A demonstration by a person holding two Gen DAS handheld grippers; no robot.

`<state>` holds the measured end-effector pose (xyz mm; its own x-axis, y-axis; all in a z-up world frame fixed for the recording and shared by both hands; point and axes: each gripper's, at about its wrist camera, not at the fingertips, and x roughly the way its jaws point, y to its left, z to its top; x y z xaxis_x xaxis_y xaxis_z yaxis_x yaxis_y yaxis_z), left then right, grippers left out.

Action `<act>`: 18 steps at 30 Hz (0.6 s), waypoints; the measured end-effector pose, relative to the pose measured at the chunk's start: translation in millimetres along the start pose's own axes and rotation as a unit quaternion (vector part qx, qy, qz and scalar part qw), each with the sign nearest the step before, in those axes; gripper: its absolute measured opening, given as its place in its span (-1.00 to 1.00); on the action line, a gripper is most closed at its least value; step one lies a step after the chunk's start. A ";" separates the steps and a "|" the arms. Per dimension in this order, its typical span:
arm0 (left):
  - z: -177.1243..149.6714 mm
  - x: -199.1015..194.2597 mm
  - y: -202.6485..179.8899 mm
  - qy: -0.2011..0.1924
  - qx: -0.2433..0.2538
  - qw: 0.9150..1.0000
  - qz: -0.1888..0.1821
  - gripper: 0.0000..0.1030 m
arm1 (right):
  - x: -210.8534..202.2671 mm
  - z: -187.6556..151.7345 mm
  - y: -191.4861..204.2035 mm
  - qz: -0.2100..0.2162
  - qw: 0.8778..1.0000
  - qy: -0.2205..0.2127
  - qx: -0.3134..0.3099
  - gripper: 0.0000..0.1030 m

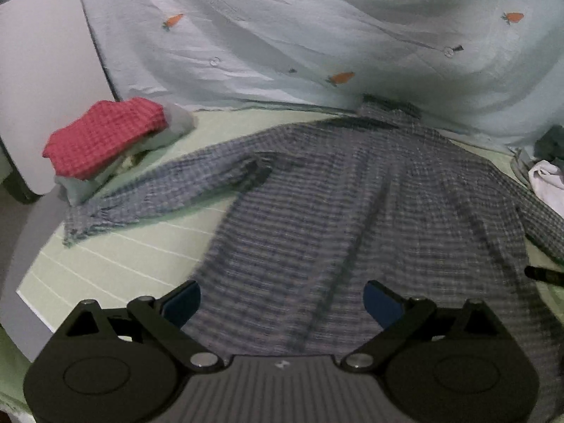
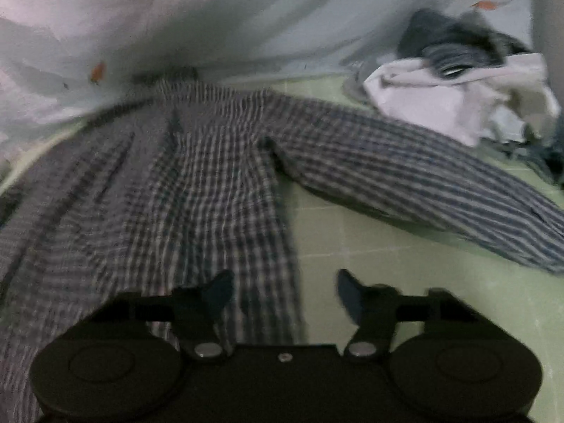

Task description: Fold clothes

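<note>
A grey-blue checked shirt (image 1: 352, 194) lies spread flat on a green gridded mat (image 1: 116, 264), collar at the far side, sleeves stretched out to both sides. My left gripper (image 1: 282, 303) is open and empty just above the shirt's near hem. In the right wrist view the same shirt (image 2: 183, 183) fills the left half, with its right sleeve (image 2: 423, 176) running out to the right. My right gripper (image 2: 285, 292) is open and empty over the shirt's near right edge.
A folded stack with a red checked cloth (image 1: 105, 134) on top sits at the mat's far left. A pile of unfolded white and dark clothes (image 2: 458, 81) lies at the far right. A pale sheet with carrot prints (image 1: 317, 35) rises behind the mat.
</note>
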<state>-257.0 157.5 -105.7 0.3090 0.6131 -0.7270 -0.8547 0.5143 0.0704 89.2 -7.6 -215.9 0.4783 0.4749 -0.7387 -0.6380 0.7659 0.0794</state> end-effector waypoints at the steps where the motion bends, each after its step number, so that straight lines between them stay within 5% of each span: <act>1: -0.2 1.2 10.7 -0.001 -0.001 1.000 0.004 0.91 | 7.8 4.0 5.3 -0.005 1.000 0.003 -0.010 -0.22; 2: -0.5 1.8 20.8 -0.001 -0.002 1.000 0.008 0.91 | 14.9 7.8 10.4 -0.009 1.000 0.005 -0.020 -0.36; 4: -0.6 3.3 42.4 0.000 -0.010 1.000 0.018 0.91 | 20.5 14.2 18.8 -0.013 0.999 0.007 -0.046 -0.94; 11: 14.1 32.5 130.2 0.009 -0.087 0.995 0.052 0.91 | 33.6 28.2 16.6 -0.113 0.993 0.025 -0.010 -0.91; 12: 17.8 36.7 141.9 0.007 -0.099 0.994 0.055 0.91 | 31.1 26.7 23.1 -0.137 0.990 0.028 -0.013 -0.78; 14: 25.7 48.5 163.2 0.004 -0.120 0.991 0.061 0.91 | 25.0 20.8 37.3 -0.177 0.984 0.030 -0.017 -0.06; 15: 29.4 55.7 173.4 0.005 -0.130 0.989 0.065 0.91 | 19.5 18.7 47.2 -0.187 0.982 0.022 -0.013 0.47; 16: 33.1 63.8 184.0 0.007 -0.140 0.988 0.070 0.91 | 14.5 16.6 55.9 -0.190 0.982 0.013 -0.008 0.74; 18: 38.9 80.4 202.7 0.014 -0.158 0.985 0.073 0.91 | 2.6 8.6 79.0 -0.172 0.985 -0.003 -0.007 0.90</act>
<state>-389.2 334.4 -123.3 0.1663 0.6478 -0.7435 -0.9775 0.2075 -0.0378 45.2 57.9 -205.8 0.6715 0.1916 -0.7158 -0.4458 0.8761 -0.1837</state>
